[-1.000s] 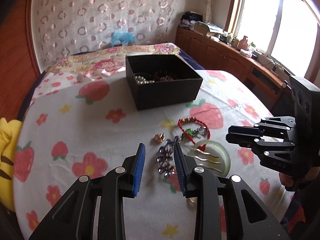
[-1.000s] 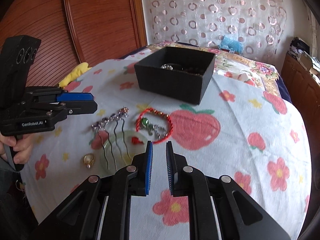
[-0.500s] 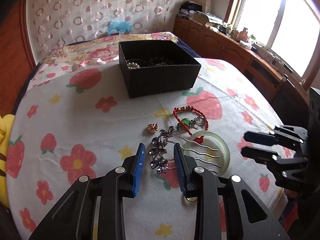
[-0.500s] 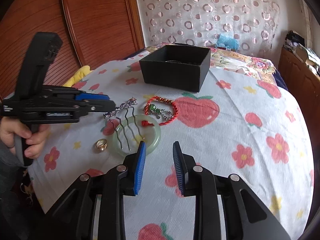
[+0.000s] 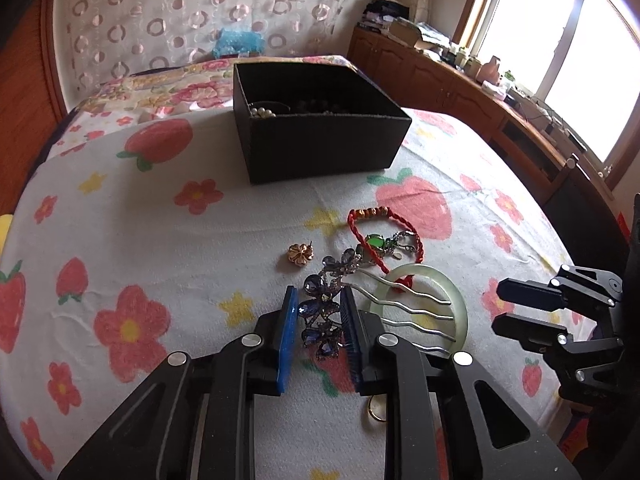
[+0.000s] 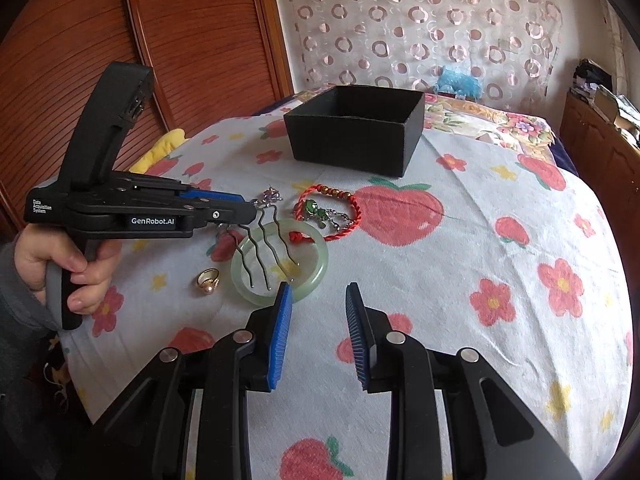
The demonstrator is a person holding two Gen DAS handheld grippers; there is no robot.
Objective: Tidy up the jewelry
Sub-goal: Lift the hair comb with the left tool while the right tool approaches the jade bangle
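Left gripper [image 5: 319,332] jaws apart, straddling jewelled head of hair comb [image 5: 322,312], not yet clamped. Comb's long axis runs toward 3 o'clock, prongs lying across jade bangle [image 5: 460,300]. Left nearer than right. Right gripper [image 6: 316,320] wide, holding nothing, bangle at its 11 o'clock. Black box [image 5: 320,152] at 12 o'clock.

Count: one comb, one bangle, one red bracelet [image 5: 400,224], one gold earring [image 5: 300,255], one pearl ring [image 6: 208,280].

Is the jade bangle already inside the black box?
No, the jade bangle lies on the tablecloth under the hair comb, well short of the black box.
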